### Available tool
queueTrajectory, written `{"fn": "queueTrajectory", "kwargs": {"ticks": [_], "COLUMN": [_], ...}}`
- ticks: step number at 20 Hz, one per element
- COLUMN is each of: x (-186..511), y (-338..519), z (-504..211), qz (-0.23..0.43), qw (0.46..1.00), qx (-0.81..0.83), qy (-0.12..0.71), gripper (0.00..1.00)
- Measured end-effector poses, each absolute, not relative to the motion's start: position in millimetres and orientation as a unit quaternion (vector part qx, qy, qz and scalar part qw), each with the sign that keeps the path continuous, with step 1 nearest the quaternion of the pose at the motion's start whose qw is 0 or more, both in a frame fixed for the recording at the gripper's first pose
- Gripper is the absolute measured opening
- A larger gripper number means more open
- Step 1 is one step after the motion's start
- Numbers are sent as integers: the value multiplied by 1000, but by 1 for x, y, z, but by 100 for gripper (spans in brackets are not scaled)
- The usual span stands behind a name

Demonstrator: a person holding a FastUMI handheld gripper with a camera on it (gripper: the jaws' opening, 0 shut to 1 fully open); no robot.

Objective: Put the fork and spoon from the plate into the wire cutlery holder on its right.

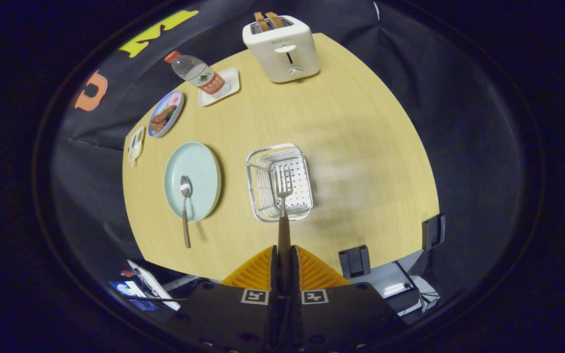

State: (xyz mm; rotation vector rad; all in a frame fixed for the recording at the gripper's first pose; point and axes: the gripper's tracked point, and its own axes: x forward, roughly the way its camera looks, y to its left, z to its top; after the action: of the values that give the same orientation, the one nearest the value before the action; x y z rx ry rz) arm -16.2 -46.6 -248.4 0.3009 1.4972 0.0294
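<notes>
Two fingers of the gripper [284,255] are clenched on the brown handle of the fork [283,189], one pressing from each side, and the fork projects straight ahead of them with its tines over the perforated floor of the wire cutlery holder [278,181]. Whether the tines touch that floor cannot be told. The holder stands near the middle of the surface [361,147], just ahead of the fingers. To the holder's left lies the pale green plate [192,180], apart from it. The spoon [185,206] rests with its bowl on the plate and its brown handle running over the plate's near rim onto the surface toward the near edge. Along the far edge stands a white toaster [282,49] with two slices of bread in its slots. At the far left corner a water bottle [199,74] with a red cap lies on a small white tray [221,87]; beside it along the left edge sits a small dish [166,113] bearing dark food, then a small white object [136,144] at the edge, too small to identify. Two dark brackets [355,261] are fixed at the near right edge.
</notes>
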Motion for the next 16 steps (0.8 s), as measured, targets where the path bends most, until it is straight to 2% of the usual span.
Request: {"fn": "queueTrajectory", "kwargs": {"ticks": [4,5,6,8,12,16], "x": [-5,-2,1,9,43,53], "y": [-44,-42,-41,-38,-31,0], "z": [-251,-246,-244,-238,-207,-178], "qz": [15,18,20,20,24,49], "qw": [735,741,747,767,836,878], "qx": [139,143,148,152,141,100], "qy": [663,656,648,624,530,466], "gripper": [11,17,34,50,91,95]}}
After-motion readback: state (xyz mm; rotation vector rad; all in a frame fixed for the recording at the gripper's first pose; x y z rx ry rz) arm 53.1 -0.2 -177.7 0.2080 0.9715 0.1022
